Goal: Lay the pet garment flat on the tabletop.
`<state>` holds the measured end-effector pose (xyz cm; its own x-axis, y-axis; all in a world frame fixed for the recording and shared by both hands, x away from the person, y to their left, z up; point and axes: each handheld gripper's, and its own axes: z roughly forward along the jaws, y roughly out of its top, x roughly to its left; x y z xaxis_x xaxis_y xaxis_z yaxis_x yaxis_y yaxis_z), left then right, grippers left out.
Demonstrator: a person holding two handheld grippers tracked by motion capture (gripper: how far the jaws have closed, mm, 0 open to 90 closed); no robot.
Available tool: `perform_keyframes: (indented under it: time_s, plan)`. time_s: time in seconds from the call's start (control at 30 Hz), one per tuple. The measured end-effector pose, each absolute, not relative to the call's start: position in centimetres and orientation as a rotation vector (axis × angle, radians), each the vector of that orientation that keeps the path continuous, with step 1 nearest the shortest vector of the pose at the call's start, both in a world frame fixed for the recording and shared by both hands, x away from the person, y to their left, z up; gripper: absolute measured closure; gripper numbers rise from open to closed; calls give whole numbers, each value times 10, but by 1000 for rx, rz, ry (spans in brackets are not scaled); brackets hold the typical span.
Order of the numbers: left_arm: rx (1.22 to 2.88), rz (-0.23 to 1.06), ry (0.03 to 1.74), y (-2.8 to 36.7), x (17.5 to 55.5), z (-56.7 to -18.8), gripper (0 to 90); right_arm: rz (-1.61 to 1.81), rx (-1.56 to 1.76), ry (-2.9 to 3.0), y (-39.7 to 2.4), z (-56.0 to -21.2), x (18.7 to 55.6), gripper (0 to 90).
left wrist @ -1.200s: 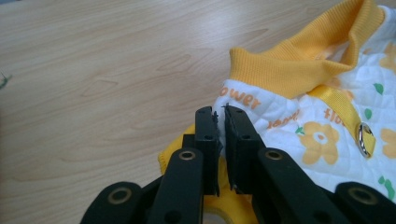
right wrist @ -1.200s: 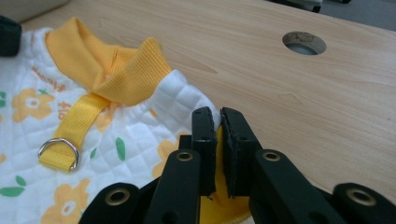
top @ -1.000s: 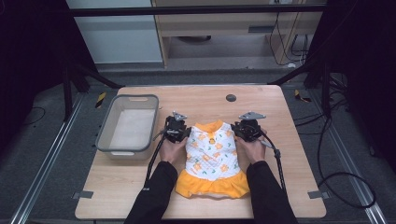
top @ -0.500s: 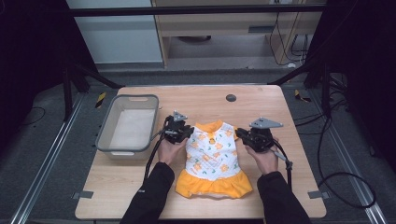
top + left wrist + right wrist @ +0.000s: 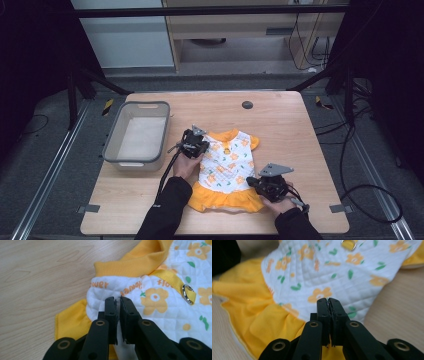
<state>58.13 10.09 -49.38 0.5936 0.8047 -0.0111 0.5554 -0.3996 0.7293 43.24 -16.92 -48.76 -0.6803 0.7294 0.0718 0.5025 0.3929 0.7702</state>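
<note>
A small dress lies flat on the wooden table: white quilted top with orange flowers, yellow collar and yellow skirt. My left gripper is at its upper left shoulder. In the left gripper view the jaws have just been closing and pinch the white shoulder fabric beside the yellow sleeve. My right gripper is at the dress's lower right side, where top meets skirt. Its jaws have just been closing and stand together on the white fabric's edge.
A grey plastic tub stands left of the dress, close to the left hand. A small black disc is set in the table's far part. A metal ring is sewn on the dress's back. Cables trail from both grippers toward the front edge.
The right gripper has moved from the dress's upper right shoulder down to its lower right side near the skirt. The left gripper stays at the left shoulder.
</note>
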Motion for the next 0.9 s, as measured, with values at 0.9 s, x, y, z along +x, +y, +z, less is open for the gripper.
perform_keyframes:
  time_s: [0.9]
  plan:
    - [2046, 473, 1027, 111, 571, -463, 720, 1235, 1067, 2361, -175, -481, 421, 900]
